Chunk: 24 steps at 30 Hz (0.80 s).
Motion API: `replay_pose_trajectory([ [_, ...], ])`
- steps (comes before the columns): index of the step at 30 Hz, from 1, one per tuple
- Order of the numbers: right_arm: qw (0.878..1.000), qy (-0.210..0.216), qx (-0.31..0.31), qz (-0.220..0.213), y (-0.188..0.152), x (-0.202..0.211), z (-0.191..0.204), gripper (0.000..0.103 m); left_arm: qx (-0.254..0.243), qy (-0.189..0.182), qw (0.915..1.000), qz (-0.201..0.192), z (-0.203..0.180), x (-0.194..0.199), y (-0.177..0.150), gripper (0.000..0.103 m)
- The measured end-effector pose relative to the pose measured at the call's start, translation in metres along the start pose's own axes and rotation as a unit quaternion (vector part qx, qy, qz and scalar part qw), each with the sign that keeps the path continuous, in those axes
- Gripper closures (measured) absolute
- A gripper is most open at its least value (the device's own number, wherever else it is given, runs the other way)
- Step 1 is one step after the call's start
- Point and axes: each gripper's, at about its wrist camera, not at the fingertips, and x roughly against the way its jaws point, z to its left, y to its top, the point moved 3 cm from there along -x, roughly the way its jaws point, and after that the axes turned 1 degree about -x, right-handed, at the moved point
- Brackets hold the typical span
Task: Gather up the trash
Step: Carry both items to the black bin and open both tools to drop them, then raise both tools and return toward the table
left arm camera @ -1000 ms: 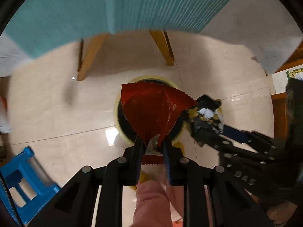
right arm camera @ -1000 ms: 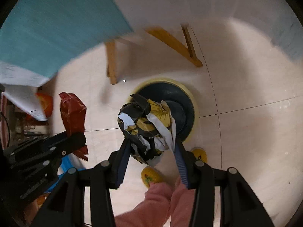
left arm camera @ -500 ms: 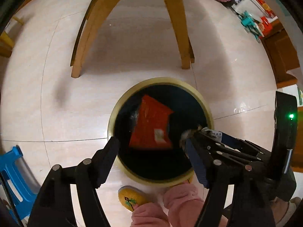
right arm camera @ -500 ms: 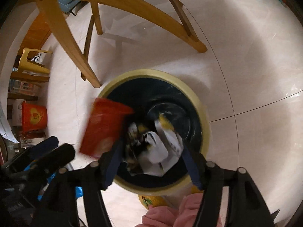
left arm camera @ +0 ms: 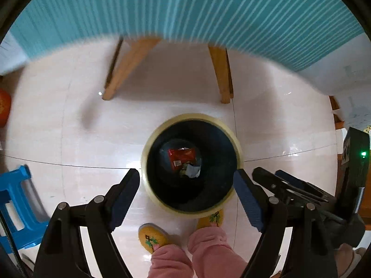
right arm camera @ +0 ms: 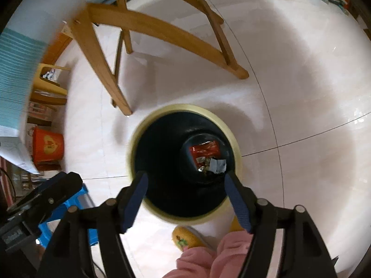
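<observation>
A round bin with a pale yellow rim (left arm camera: 192, 117) (right arm camera: 185, 107) and dark inside stands on the tiled floor below both grippers. At its bottom lie a red snack wrapper (left arm camera: 180, 156) (right arm camera: 204, 150) and a crumpled black, white and yellow wrapper (left arm camera: 191, 171) (right arm camera: 214, 165). My left gripper (left arm camera: 186, 178) hangs over the bin, its jaws still opening, nothing between them. My right gripper (right arm camera: 185, 180) is also above the bin, jaws still opening and empty. The right gripper (left arm camera: 289, 185) shows at the right of the left wrist view.
Wooden table legs (left arm camera: 129, 67) (right arm camera: 104, 69) stand just behind the bin under a teal striped cloth (left arm camera: 197, 7). A blue plastic stool (left arm camera: 16, 203) sits at the left, an orange bucket (right arm camera: 47, 146) farther left. A person's yellow slippers (left arm camera: 151, 236) and pink trouser legs are at the bin's near side.
Both grippers let go: the red wrapper and the crumpled wrapper fell from the jaws to the bottom of the bin. Both sets of jaws have spread wide.
</observation>
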Motion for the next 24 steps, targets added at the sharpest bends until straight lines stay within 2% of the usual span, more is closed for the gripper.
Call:
replay_pose_trajectory([
  [6, 1.000, 0.012, 0.013, -0.012, -0.004, 0.066, 0.028, 0.028, 0.007, 0.028, 0.9991, -0.030, -0.006, 0.082, 0.001, 0.022],
  [14, 0.998, 0.040, 0.038, -0.041, -0.014, 0.191, 0.083, 0.028, -0.007, 0.032, 0.9950, -0.094, -0.014, 0.230, 0.010, 0.022],
  [17, 0.995, 0.051, 0.059, -0.067, -0.017, 0.242, 0.107, 0.028, -0.012, 0.024, 0.9915, -0.127, -0.013, 0.291, 0.016, 0.022],
  [24, 0.983, 0.060, 0.107, -0.136, -0.012, 0.344, 0.163, 0.028, -0.013, 0.015, 0.9813, -0.191, -0.005, 0.396, 0.035, 0.022],
])
